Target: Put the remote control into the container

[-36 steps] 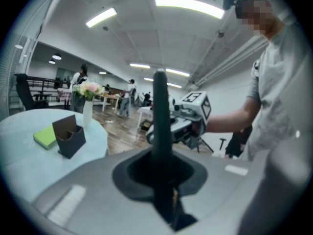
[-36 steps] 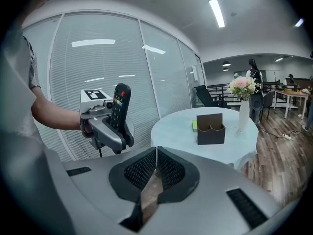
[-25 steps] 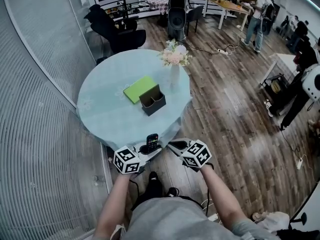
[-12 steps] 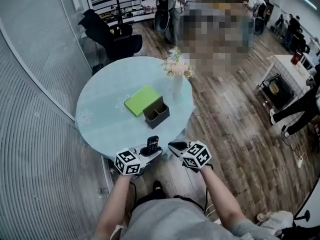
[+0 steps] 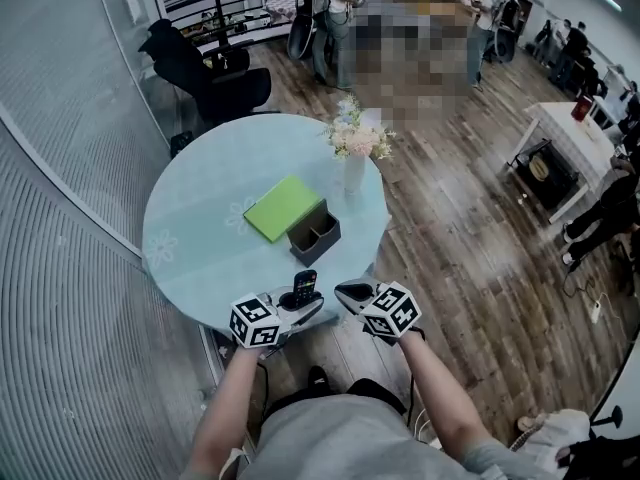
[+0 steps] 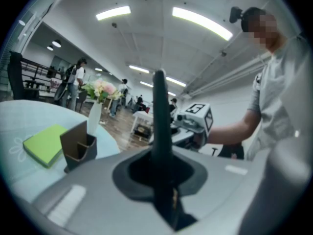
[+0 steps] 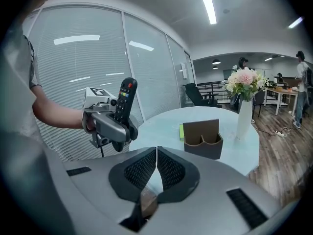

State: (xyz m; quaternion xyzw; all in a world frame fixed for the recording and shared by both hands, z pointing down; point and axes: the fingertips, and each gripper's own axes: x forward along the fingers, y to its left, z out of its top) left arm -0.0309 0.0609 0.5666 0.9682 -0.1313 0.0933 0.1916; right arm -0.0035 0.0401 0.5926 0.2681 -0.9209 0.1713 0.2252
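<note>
**Head view.** The left gripper [image 5: 308, 304] is held at the near edge of the round table [image 5: 195, 238]. The remote [image 5: 305, 287] is pinched upright between its jaws. The right gripper [image 5: 345, 291] is held just beside it, to the right. The container [image 5: 314, 233] (a brown box with two compartments) stands on the table beyond the remote, well apart from it. A green pad [image 5: 283, 206] lies at the container's far left side; contact between the two seems likely but cannot be confirmed from this angle. A vase [image 5: 353, 171] of flowers stands near the table's far right edge.

**Left gripper view.** The remote is seen edge-on as a dark upright blade. Its lower end is clamped between the pads. The container is seen at the left, on the table, with the pad beside it.

**Right gripper view.** The jaws are pressed together, with nothing between them. The left gripper is seen at the left, with the remote upright in it and its red button uppermost. The container is seen beyond, on the table.
</note>
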